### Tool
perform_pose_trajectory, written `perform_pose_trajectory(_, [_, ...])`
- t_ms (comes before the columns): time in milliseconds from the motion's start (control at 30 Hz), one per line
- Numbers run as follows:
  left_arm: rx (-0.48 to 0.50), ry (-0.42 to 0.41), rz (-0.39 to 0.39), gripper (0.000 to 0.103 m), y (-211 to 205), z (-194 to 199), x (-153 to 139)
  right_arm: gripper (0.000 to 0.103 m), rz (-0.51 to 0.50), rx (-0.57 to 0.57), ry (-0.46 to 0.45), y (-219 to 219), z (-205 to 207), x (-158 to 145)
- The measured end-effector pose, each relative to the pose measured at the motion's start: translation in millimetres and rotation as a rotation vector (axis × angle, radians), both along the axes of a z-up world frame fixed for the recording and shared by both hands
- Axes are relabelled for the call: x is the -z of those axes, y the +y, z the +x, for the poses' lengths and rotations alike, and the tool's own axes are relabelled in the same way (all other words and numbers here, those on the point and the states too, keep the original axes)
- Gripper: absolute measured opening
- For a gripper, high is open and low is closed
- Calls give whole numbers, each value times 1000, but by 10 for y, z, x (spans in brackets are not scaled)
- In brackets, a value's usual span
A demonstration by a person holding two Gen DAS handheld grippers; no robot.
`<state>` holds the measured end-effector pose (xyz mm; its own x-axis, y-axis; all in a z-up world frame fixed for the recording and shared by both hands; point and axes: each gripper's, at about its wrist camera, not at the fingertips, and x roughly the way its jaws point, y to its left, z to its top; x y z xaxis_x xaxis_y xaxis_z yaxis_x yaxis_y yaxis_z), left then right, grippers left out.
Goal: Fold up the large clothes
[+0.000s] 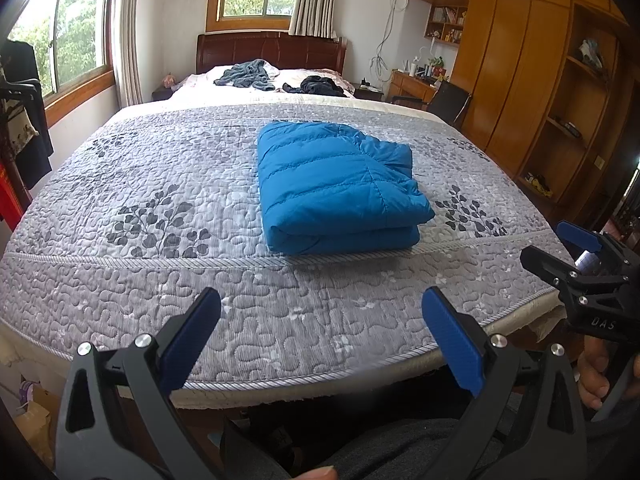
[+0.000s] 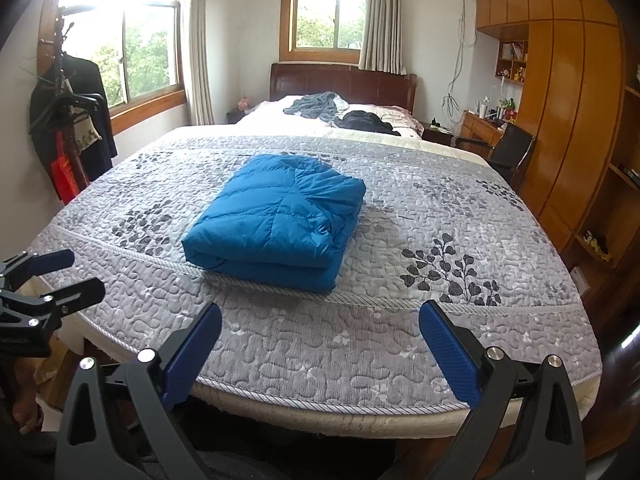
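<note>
A blue quilted down jacket (image 1: pixel 340 184) lies folded into a thick rectangle on the grey patterned bedspread (image 1: pixel 160 208), near the foot of the bed. The right wrist view shows the same jacket (image 2: pixel 280 216), with its folded edge facing me. My left gripper (image 1: pixel 320 312) hangs open over the bed's near edge, well short of the jacket, with nothing between its blue pads. My right gripper (image 2: pixel 320 324) is open too and holds nothing. Each gripper shows in the other's view: the right gripper (image 1: pixel 560 248) at the far right, the left gripper (image 2: pixel 72 276) at the far left.
Two loose dark garments (image 1: pixel 248 74) lie at the head of the bed by the wooden headboard. A coat rack with hanging clothes (image 2: pixel 68 120) stands on the left. Wooden wardrobes and shelves (image 1: pixel 540 80), a desk and a black chair (image 2: pixel 508 152) fill the right side.
</note>
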<state>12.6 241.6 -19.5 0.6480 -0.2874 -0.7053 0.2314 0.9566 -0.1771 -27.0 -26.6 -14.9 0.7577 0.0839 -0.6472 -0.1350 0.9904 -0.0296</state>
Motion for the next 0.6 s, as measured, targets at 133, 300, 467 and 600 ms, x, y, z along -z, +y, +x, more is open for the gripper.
perform_pose_trajectory(133, [1, -2, 1, 100, 3, 5, 6, 99, 0, -6, 4, 5, -1, 12])
perform_pose_trajectory(300, [0, -1, -2, 100, 12, 12, 14, 99, 1, -5, 4, 7, -3, 14])
perform_pose_trajectory(467, [-1, 2, -2, 100, 14, 13, 24, 99, 3, -4, 3, 10, -1, 27])
perform_pose_trajectory(600, [0, 3, -2, 100, 11, 10, 28, 99, 7, -2, 7, 9, 1, 37])
